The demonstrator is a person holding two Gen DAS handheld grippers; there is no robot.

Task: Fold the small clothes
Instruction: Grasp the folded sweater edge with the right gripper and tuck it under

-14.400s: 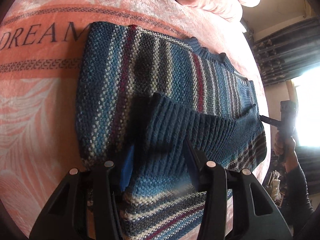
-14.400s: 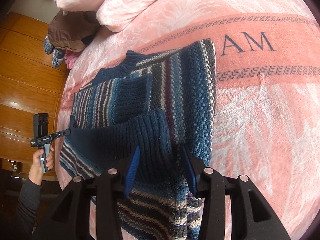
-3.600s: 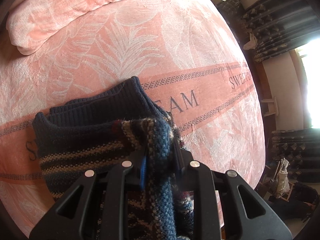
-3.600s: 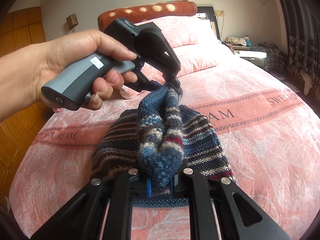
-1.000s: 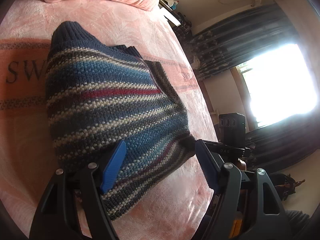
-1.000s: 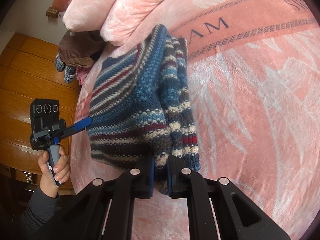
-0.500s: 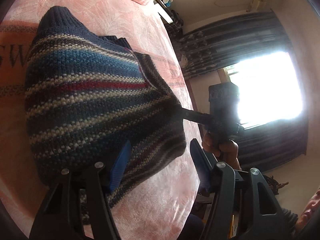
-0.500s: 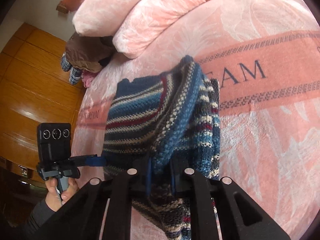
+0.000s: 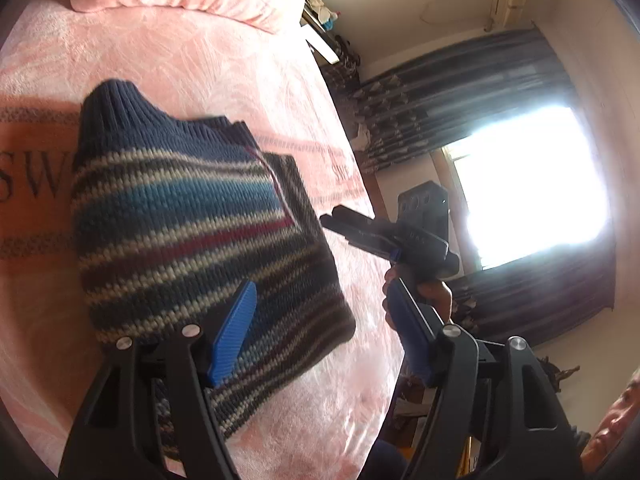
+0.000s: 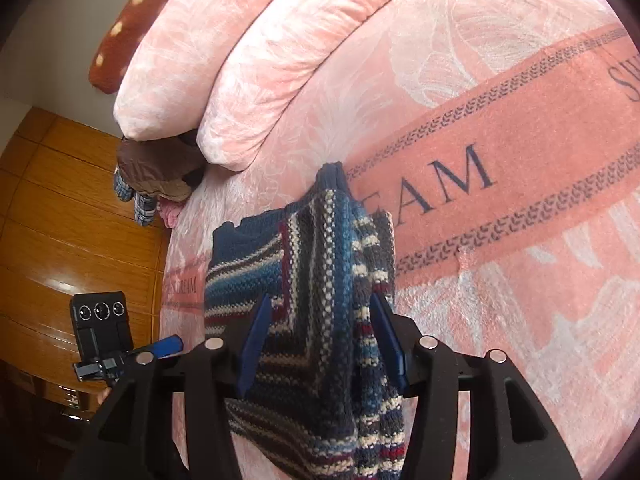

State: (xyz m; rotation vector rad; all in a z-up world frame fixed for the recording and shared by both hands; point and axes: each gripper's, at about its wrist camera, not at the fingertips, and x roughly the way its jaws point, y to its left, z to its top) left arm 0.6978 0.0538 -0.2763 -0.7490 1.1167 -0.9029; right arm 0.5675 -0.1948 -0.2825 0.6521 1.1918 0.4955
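A blue, white and maroon striped knit sweater (image 9: 180,216) lies folded into a compact bundle on the pink bedspread (image 9: 200,72). My left gripper (image 9: 320,328) is open, its blue pads spread over the sweater's near corner and the bed edge. To the right of the sweater a hand holds my right gripper (image 9: 334,218), its tip just off the sweater's right edge. In the right wrist view my right gripper (image 10: 318,340) is open, with the raised fold of the sweater (image 10: 312,256) lying loose between its pads. My left gripper (image 10: 160,350) shows at the far left.
Pink pillows (image 10: 240,60) lie at the head of the bed, with a heap of brown and plaid clothes (image 10: 156,172) beside them. A wooden wardrobe (image 10: 60,220) stands past the bed's left side. A bright window (image 9: 532,192) with dark curtains lies beyond the right edge.
My right gripper has opened and let go of the sweater fold, then drawn slightly back. My left gripper stays open and has lifted a little.
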